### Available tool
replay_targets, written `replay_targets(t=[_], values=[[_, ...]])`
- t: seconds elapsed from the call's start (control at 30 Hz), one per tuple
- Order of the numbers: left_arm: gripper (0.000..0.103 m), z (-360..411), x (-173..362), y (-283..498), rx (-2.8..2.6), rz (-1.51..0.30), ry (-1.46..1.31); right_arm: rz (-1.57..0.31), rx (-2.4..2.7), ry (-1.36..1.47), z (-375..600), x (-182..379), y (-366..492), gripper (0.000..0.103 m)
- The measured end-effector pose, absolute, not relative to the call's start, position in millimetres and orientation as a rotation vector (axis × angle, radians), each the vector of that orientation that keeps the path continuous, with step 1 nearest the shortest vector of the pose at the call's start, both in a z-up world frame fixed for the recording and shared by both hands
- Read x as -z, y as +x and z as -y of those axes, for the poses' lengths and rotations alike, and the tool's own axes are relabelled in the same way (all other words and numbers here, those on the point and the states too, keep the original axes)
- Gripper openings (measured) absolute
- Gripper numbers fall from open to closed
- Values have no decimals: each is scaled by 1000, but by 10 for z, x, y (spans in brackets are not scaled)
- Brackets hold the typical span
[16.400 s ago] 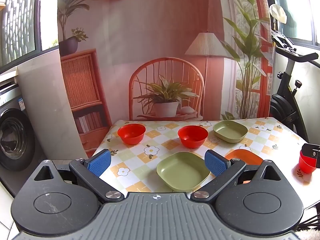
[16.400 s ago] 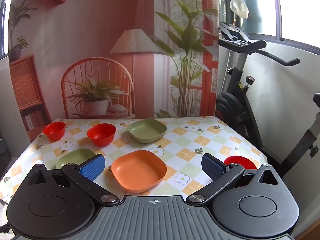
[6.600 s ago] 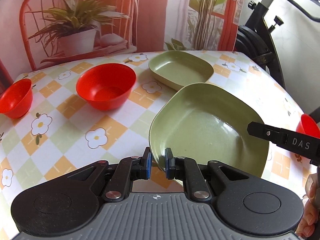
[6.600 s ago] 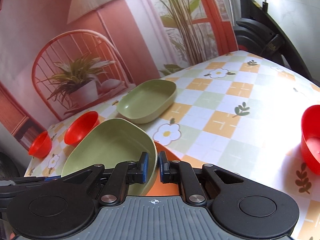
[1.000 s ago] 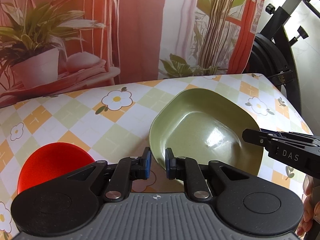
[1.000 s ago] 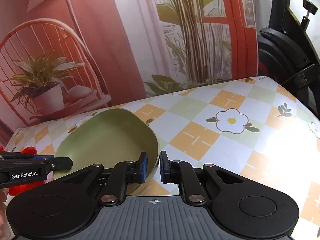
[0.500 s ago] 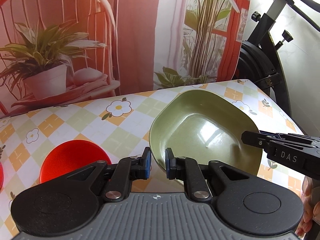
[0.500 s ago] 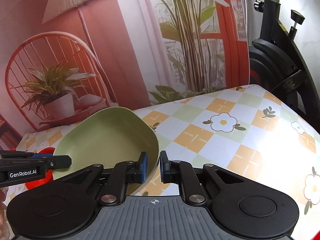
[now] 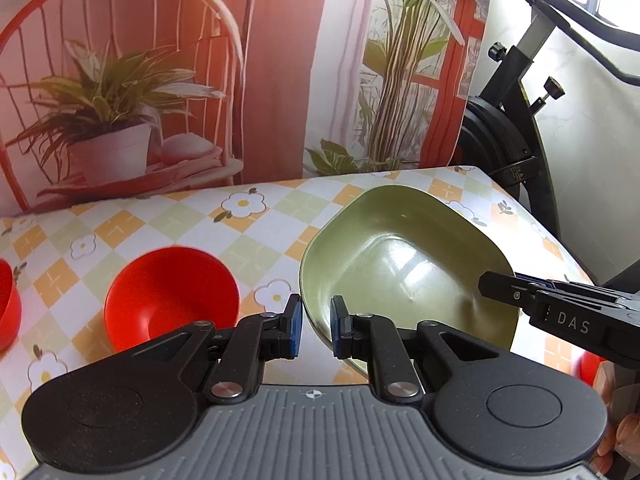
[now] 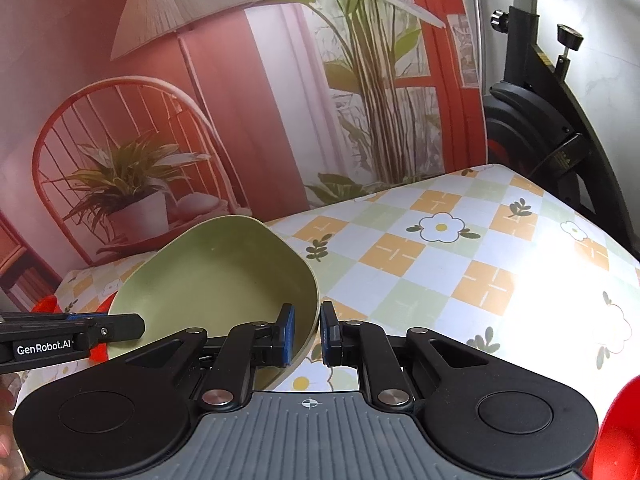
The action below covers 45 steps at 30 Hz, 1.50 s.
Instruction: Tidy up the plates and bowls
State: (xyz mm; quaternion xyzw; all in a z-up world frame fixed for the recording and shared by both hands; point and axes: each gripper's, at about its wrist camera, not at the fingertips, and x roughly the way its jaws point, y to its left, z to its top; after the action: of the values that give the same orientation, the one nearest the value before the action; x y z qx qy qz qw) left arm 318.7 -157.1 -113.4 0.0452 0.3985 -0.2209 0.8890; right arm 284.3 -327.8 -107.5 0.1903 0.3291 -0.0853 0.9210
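A green plate (image 9: 408,264) hangs tilted above the checked floral table (image 9: 132,224), held from both sides. My left gripper (image 9: 314,320) is shut on its near-left rim. My right gripper (image 10: 306,330) is shut on the opposite rim of the same green plate (image 10: 224,272). Each gripper's black arm shows at the edge of the other's view. A red bowl (image 9: 172,296) sits on the table left of the plate, with another red bowl (image 9: 6,304) at the left edge. A third red bowl (image 10: 616,432) lies near the right front. No second green plate shows in either view.
A printed backdrop (image 9: 260,60) of a chair, plant and lamp stands along the table's far edge. A black exercise bike (image 9: 512,132) stands past the right end. Bare tablecloth (image 10: 460,264) stretches right of the plate. A person's hand (image 9: 616,440) shows at the lower right.
Both grippers have drawn back from the table's far edge and risen, carrying the green plate with them. The red bowl at the left has come fully into the left wrist view.
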Motion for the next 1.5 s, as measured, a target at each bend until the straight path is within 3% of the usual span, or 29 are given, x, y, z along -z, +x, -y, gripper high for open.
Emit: replay_targets(t=[0.87,1.5], values=[[16,1201,1226,2509,449,-841,69,-665,163,411,2838,1136,1951,13],[16,1257,1415,2369,480,-873,132,-711,192,402,2826,1349,1835,14]])
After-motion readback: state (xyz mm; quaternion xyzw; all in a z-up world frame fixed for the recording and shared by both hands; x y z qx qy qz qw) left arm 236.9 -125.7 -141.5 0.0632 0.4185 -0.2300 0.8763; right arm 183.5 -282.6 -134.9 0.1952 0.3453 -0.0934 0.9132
